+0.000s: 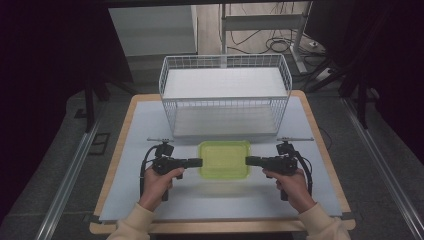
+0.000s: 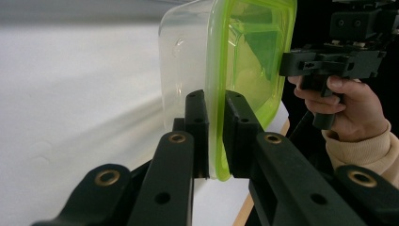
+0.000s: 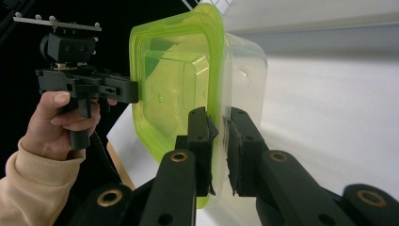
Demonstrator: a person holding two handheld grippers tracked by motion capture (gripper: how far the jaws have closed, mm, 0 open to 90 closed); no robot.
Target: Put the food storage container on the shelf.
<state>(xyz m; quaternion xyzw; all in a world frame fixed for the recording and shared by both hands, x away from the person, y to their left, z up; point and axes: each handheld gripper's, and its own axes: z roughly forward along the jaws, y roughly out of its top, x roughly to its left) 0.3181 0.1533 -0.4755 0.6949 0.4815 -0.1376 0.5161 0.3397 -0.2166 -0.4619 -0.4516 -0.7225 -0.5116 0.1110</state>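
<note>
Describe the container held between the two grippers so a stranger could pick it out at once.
Start at the white wire basket at the far side of the table. Just in front of it sits a clear plastic container with a lime-green lid, clamped at its rim by the left gripper and the right gripper. It is the one brightly coloured thing on the pale tabletop.

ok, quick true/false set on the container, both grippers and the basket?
1. The left gripper is clamped on the green-lidded container at its rim. True.
2. The right gripper hangs open away from the container. False: its jaws are shut on the opposite edge.
3. The container sits inside the white wire basket. False: it is in front of the basket, over the table.
4. The container's body is clear plastic. True.
5. The lid is red. False: it is translucent green.
</note>
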